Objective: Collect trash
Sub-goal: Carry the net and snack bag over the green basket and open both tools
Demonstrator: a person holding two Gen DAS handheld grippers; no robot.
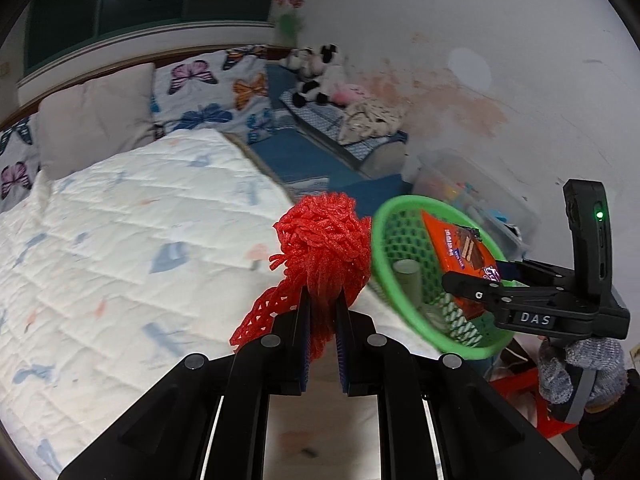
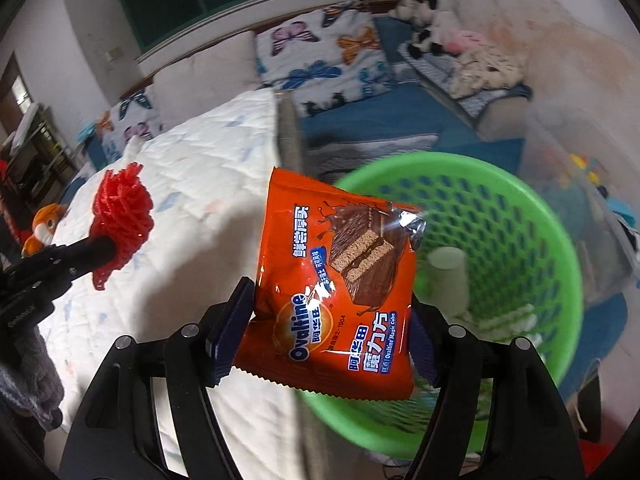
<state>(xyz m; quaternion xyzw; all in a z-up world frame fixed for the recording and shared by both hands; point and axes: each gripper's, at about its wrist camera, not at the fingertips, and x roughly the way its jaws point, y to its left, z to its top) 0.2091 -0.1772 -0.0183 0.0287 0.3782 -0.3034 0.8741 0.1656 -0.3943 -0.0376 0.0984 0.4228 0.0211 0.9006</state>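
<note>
My left gripper [image 1: 322, 304] is shut on a crumpled red foam net [image 1: 324, 240] and holds it above the bed edge, left of the green plastic basket [image 1: 384, 216]. It also shows in the right wrist view [image 2: 124, 220]. My right gripper [image 2: 320, 312] has its jaws wide apart with an orange Ovaltine snack wrapper [image 2: 340, 280] between them, over the rim of the green basket [image 2: 520, 216]. I cannot tell whether the pads still grip the wrapper. In the left wrist view the wrapper [image 1: 460, 252] stands inside the basket mouth. A pale paper cup [image 2: 448, 276] lies in the basket.
The bed has a white quilt [image 1: 120, 260], butterfly pillows [image 1: 208, 92] and plush toys [image 1: 316, 72] by the wall. A clear storage box [image 1: 480, 196] stands behind the basket. A red stool [image 1: 528, 400] is below the right hand. An orange toy [image 2: 44, 224] lies at the left.
</note>
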